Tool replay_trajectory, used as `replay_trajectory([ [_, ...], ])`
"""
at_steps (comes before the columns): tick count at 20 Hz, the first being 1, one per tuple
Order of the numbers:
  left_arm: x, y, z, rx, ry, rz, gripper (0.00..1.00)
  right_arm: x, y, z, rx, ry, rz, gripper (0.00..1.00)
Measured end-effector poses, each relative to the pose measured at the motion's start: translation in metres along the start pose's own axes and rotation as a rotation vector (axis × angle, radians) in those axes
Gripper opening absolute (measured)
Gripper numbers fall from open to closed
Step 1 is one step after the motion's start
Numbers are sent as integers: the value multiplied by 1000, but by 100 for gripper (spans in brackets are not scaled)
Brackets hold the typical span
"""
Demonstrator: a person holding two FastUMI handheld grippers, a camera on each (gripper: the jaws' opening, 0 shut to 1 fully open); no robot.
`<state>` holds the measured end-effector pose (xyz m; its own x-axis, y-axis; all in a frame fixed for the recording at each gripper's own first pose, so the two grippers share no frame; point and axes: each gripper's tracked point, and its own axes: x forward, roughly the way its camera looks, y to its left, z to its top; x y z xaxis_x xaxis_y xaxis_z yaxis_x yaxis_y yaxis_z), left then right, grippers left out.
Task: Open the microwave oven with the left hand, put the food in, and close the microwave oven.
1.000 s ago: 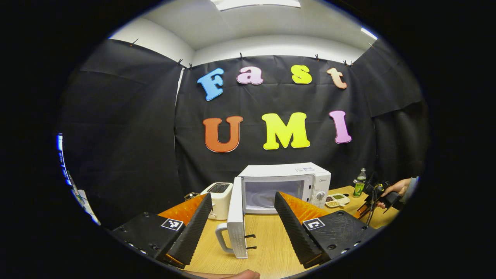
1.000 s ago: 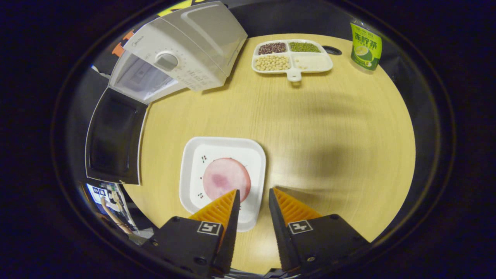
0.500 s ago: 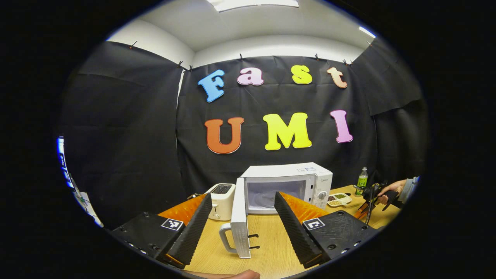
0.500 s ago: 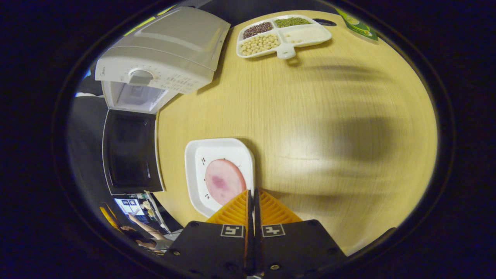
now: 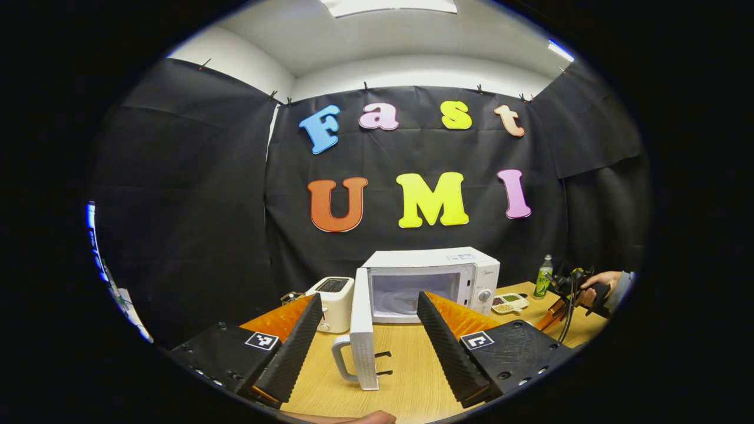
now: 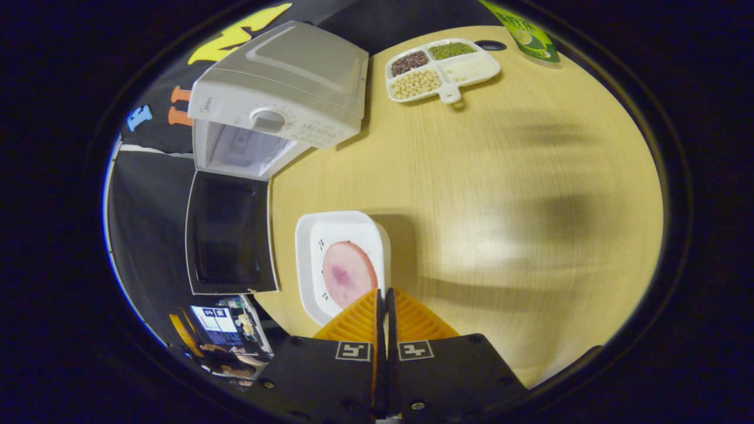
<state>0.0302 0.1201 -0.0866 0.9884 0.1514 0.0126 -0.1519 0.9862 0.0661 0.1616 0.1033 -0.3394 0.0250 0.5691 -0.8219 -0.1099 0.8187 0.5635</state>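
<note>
My right gripper (image 6: 384,294) is clenched on the near rim of the white plate (image 6: 309,235) holding the food (image 6: 347,274). My left gripper (image 5: 368,312) is spread wide, released. Farther off, the microwave (image 5: 436,265) stands with its door (image 5: 362,335) swung open.

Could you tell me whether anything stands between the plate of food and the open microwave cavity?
Nothing visible does. The plate, pinched at its edge by the right gripper, faces bare table toward the microwave, whose door is swung wide open.
</note>
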Motion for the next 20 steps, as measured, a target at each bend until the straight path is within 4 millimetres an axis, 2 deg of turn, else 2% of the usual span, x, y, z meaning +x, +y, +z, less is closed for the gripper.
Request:
replay_trajectory([
  [3, -6, 5, -3, -6, 2, -16, 96, -1, 25, -3, -27, -19, 4, 4],
  [7, -15, 25, -4, -28, -14, -13, 96, 13, 63, -10, -41, -27, 10, 4],
  [10, -22, 40, -10, -36, -10, -11, 96, 34, 98, -10, 41, -76, 60, 4],
  [11, -22, 44, -13, -46, -3, -12, 96, 43, 107, -6, 96, -116, 78, 0],
  [12, -24, 51, -15, -49, -2, -7, 96, 52, 116, -5, 156, -153, 87, 4],
  [14, -25, 65, -19, -57, 2, 8, 96, 69, 130, -1, 252, -220, 102, 4],
  [16, -29, 77, -25, -60, 3, 23, 96, 83, 151, 5, 296, -292, 132, 4],
  [17, -29, 82, -26, -53, 6, 25, 96, 90, 161, 9, 311, -323, 149, 0],
  [18, -31, 87, -28, -49, 13, 20, 95, 96, 173, 13, 314, -349, 165, 4],
  [19, -33, 92, -31, -45, 21, 19, 95, 102, 183, 14, 303, -366, 177, 0],
  [20, -31, 97, -31, -38, 27, 23, 95, 108, 194, 18, 298, -382, 192, 4],
])
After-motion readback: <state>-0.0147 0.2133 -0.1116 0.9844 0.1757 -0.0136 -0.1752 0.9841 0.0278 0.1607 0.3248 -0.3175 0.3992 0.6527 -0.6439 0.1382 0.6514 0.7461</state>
